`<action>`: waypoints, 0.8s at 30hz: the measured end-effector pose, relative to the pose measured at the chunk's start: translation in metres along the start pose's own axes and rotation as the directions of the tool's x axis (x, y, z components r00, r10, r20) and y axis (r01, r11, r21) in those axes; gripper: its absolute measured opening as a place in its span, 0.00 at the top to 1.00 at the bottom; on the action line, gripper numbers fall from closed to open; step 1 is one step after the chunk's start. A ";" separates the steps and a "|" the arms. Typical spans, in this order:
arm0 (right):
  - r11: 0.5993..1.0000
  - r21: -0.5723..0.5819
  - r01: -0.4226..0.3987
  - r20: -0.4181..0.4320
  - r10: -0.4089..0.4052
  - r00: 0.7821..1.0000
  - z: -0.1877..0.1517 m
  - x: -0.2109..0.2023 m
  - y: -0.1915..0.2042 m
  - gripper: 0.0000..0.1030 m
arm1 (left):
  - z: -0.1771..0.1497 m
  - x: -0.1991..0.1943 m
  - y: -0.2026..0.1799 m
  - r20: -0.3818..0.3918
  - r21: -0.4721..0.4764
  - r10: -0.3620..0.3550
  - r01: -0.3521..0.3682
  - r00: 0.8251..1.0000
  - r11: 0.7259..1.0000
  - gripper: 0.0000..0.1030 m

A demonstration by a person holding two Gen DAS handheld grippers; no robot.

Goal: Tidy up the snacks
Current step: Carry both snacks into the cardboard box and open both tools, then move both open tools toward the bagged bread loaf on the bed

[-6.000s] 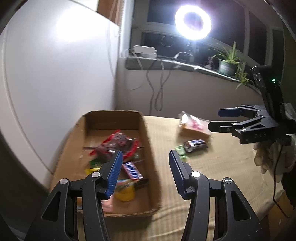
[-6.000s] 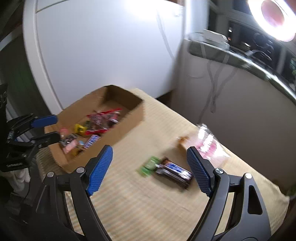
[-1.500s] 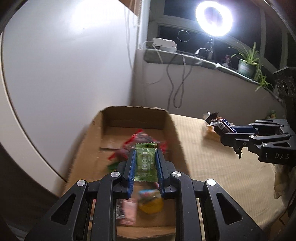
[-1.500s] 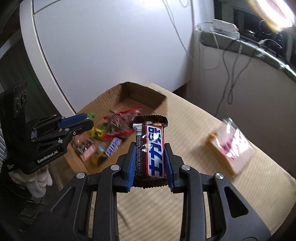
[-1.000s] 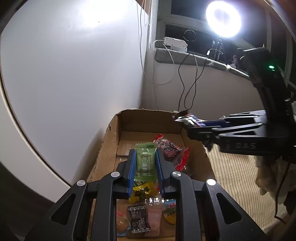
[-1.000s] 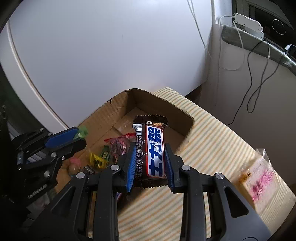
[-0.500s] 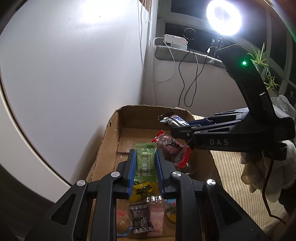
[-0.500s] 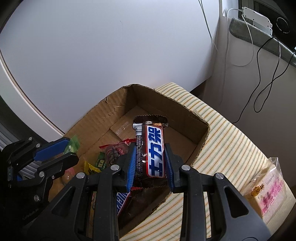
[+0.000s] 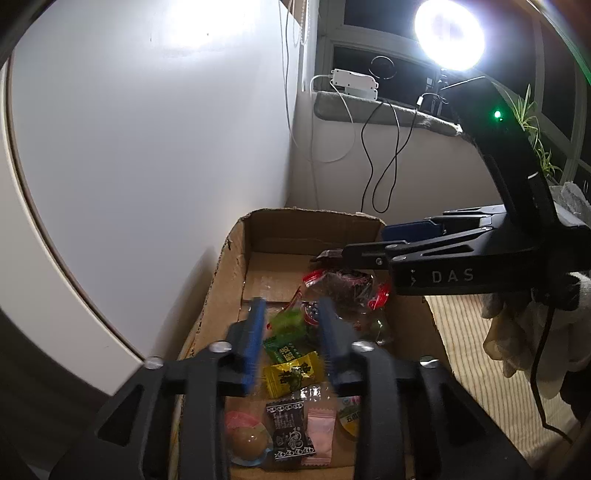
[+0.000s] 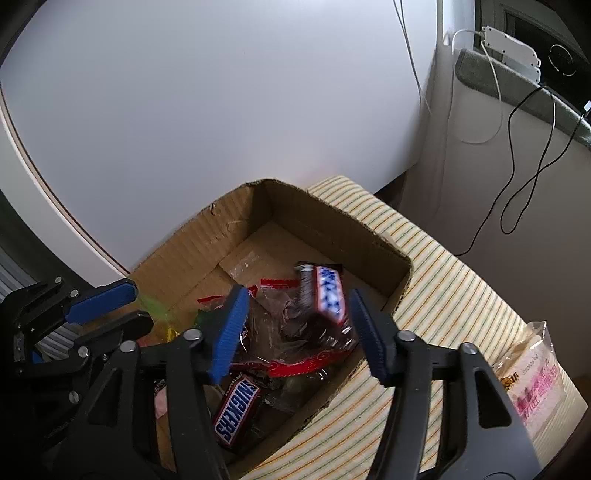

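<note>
A cardboard box (image 9: 229, 266) (image 10: 236, 225) holds several wrapped snacks. My left gripper (image 9: 291, 332) is open over the box; the green candy packet (image 9: 290, 321), blurred, is dropping free between its fingers. My right gripper (image 10: 295, 325) is open above the box; the brown and blue chocolate bar (image 10: 325, 291), blurred, falls out of it onto a clear red-trimmed bag (image 10: 295, 332). A Snickers bar (image 10: 236, 413) lies in the box below. The right gripper also shows in the left wrist view (image 9: 369, 247), the left gripper in the right wrist view (image 10: 122, 306).
A clear bag of pink-labelled snacks (image 10: 532, 384) lies on the striped tablecloth (image 10: 443, 280) right of the box. A white curved wall (image 9: 147, 147) stands close behind the box. A ring light (image 9: 448, 33), cables and plants are on the window ledge (image 9: 388, 110).
Both grippers have opened over the box. The left has let go of the green candy packet and the right has let go of the chocolate bar; both items are falling into the box.
</note>
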State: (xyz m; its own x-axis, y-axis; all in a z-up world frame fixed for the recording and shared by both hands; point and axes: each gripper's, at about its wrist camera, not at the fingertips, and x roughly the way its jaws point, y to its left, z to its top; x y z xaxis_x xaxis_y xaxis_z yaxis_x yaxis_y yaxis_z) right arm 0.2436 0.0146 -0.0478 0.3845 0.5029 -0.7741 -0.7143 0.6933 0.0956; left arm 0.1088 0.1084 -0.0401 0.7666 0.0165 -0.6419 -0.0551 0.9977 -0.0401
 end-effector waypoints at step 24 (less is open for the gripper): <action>0.998 0.022 0.057 0.105 -0.059 0.993 -0.013 -0.053 -0.016 0.17 | 0.004 -0.025 -0.023 0.061 0.050 0.029 -0.032 0.998 0.998 0.45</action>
State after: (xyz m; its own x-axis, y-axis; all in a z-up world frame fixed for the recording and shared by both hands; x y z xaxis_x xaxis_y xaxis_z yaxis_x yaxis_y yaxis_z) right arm 0.2271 -0.0296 -0.0164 0.4849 0.5128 -0.7084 -0.6781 0.7320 0.0657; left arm 0.0932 0.0853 -0.0205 0.8023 0.0497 -0.5948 -0.0478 0.9987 0.0189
